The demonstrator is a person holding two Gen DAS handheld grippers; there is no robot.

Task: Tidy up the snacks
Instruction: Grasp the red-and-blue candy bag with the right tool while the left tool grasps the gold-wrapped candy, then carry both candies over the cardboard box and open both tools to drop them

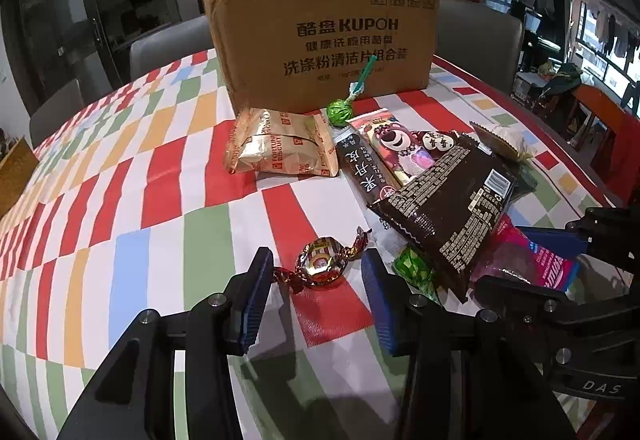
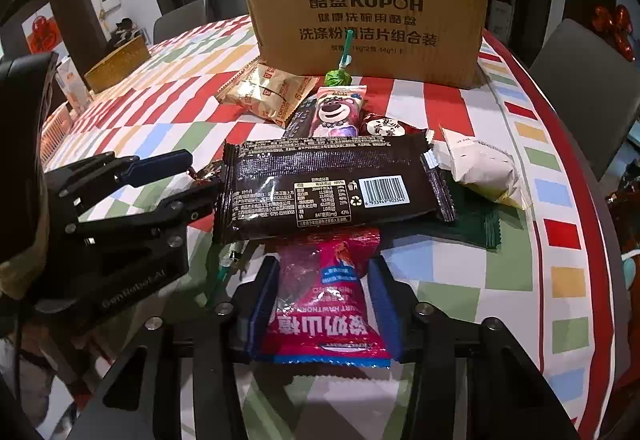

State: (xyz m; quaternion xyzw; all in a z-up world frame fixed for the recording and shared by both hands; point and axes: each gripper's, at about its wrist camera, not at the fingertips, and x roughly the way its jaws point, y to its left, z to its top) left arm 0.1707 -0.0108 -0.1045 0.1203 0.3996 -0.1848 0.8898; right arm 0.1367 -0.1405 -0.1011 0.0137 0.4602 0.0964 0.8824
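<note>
Your snacks lie clustered on the checked tablecloth [image 2: 460, 112], before the upright cardboard box [image 2: 366, 12] at its far edge. A gold biscuit pack [image 2: 268, 92] lies leftmost; beside it, a green lollipop [image 2: 338, 77] leans its stick against the box. A bear-print bar [image 2: 334, 112] lies just nearer, partly under the long dark-brown packet [image 2: 332, 190], label up. A white wrapped cake [image 2: 482, 168] lies to its right. A foil-twisted candy [image 1: 320, 266] sits left of the pile; a red hawthorn pouch [image 2: 326, 316] lies nearest you.

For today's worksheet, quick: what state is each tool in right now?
Left tool: open, foil candy between, ungripped.
Right tool: closed on the pink packet.
</note>
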